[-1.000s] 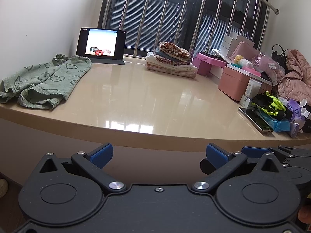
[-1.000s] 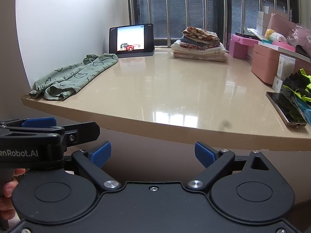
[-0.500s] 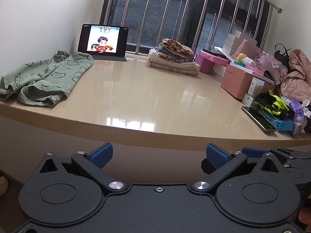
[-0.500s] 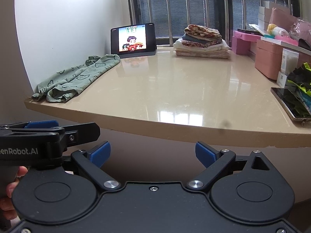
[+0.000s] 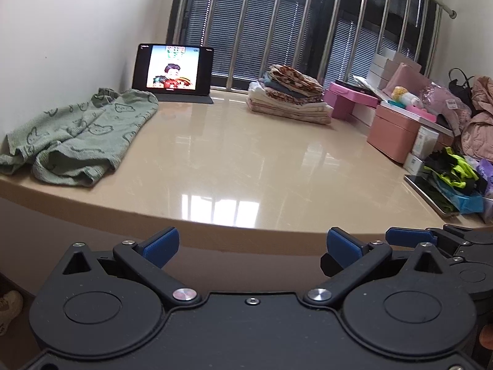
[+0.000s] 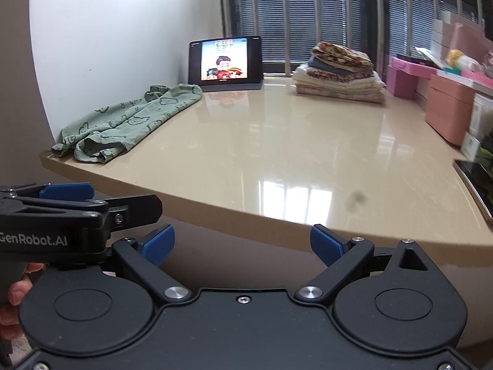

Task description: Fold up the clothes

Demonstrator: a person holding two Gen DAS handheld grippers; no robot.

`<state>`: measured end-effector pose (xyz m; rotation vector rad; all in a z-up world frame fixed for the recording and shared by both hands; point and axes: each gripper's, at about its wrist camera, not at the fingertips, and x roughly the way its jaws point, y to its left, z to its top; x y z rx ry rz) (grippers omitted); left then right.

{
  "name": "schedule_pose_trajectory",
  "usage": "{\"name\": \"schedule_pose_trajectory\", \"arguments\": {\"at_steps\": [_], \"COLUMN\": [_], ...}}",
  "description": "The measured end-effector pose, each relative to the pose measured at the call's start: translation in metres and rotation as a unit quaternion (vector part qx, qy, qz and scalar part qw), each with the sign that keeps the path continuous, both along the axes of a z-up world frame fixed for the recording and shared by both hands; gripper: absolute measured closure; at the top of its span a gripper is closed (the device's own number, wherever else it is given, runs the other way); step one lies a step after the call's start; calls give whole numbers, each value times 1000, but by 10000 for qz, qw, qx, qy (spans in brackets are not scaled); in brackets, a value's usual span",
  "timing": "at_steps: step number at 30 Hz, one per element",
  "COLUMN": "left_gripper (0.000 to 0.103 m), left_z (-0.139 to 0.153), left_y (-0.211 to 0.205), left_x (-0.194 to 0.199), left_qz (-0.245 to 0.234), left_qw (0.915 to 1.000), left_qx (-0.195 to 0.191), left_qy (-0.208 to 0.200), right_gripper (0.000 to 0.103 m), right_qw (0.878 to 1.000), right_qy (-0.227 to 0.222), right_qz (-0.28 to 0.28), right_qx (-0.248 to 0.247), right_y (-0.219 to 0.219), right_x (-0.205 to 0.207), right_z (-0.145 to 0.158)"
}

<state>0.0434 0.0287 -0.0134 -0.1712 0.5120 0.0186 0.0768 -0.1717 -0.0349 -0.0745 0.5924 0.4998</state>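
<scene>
A rumpled green garment with a cloud print (image 5: 77, 135) (image 6: 126, 123) lies along the left edge of the beige table (image 5: 234, 160) (image 6: 277, 151), close to the wall. A stack of folded clothes (image 5: 289, 98) (image 6: 339, 74) sits at the back by the window. My left gripper (image 5: 251, 245) is open and empty, held below the table's front edge. My right gripper (image 6: 242, 242) is also open and empty, just off the front edge, with the left gripper's body (image 6: 61, 219) to its left.
A tablet (image 5: 174, 72) (image 6: 226, 61) plays a cartoon at the back left. Pink boxes (image 5: 394, 132) (image 6: 446, 108), a phone (image 5: 431, 194) and a heap of bags and clothing (image 5: 456, 172) line the right side. A hand (image 6: 15, 289) grips the left handle.
Both grippers have tilted and shifted a little, so the table sits lower and nearer in both views. The tablet's picture has changed. Both grippers have stayed open.
</scene>
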Motion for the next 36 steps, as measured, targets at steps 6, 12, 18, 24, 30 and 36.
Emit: {"name": "schedule_pose_trajectory", "arguments": {"at_steps": [6,12,18,24,30,36], "left_gripper": [0,0,0,0,0,0], "left_z": [2,6,10,16,25,29], "left_y": [20,45,79,117,167,221], "left_x": [10,21,29,28,32,41], "left_qz": [187,383,680,1094,1628,2115], "left_qw": [9998,9992,9975,9935,9855,9748], "left_qx": [32,-18,-79,-55,301,694], "left_qy": [-78,-124,-202,-316,-378,-178], "right_gripper": [7,7,7,7,7,8], "right_qw": [9995,9976,9952,9904,9853,9809], "right_qy": [-109,-214,-272,-359,-365,-354], "right_qz": [261,625,918,1308,1642,1874], "right_qx": [-116,-189,-190,-282,-294,-389], "right_y": [24,55,91,132,176,222], "right_x": [19,35,50,57,67,81], "right_z": [2,5,10,12,13,7]}}
